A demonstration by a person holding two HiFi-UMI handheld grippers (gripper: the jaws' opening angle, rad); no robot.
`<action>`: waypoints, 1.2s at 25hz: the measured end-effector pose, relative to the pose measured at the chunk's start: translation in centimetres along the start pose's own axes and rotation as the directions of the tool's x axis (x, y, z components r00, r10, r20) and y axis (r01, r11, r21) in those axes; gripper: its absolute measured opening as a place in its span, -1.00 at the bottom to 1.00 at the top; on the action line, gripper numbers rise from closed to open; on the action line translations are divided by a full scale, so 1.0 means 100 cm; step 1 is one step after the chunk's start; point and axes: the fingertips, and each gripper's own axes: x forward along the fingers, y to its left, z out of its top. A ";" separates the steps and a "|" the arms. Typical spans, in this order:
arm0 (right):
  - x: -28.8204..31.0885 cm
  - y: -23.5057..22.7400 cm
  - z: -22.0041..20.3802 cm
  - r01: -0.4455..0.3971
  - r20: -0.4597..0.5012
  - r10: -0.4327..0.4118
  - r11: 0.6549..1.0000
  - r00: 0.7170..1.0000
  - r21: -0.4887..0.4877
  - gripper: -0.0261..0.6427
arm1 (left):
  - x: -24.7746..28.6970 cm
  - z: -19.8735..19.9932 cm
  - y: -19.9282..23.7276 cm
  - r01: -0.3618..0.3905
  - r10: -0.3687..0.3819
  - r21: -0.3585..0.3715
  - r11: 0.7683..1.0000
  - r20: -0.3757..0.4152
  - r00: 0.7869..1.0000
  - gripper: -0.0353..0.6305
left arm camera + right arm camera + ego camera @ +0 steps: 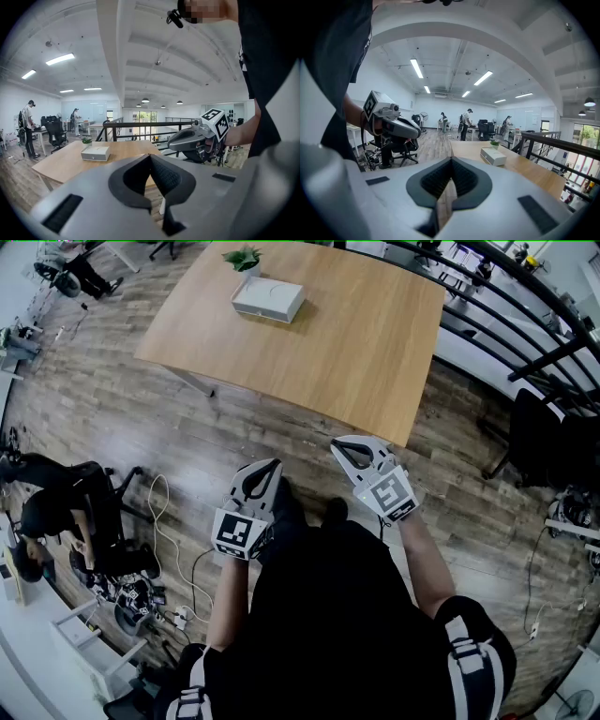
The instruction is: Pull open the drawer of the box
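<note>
A flat white box [268, 299] lies on the far side of a wooden table [356, 343], with its drawer closed. It also shows small in the left gripper view as the box [95, 153] and in the right gripper view as the box [493, 156]. Both grippers hang in front of the person's body, well short of the table and far from the box. My left gripper [263, 468] is shut with nothing in it. My right gripper [343, 444] is shut too and holds nothing. Each gripper appears in the other's view: the right gripper [174, 143] and the left gripper [417, 130].
A small green plant [245, 258] stands just behind the box. A black railing [525, 324] runs past the table's far right side. A seated person and chair [66, 507] are at the left, with cables on the wood floor [169, 521]. A black chair [534, 442] stands right.
</note>
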 end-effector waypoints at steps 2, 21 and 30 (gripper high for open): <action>-0.012 0.004 -0.002 0.005 0.010 -0.005 0.999 1.000 0.037 -0.85 | -0.001 0.002 -0.009 -0.014 0.014 -0.009 1.000 0.004 1.000 -0.82; -0.017 0.003 -0.010 0.038 -0.027 -0.036 0.998 0.999 0.048 -0.85 | -0.013 0.002 -0.015 -0.062 0.063 -0.039 0.997 0.034 0.997 -0.82; 0.019 0.005 0.005 0.045 -0.046 -0.043 0.998 0.998 0.043 -0.85 | -0.009 0.000 0.028 -0.027 0.030 -0.053 0.998 0.047 0.998 -0.82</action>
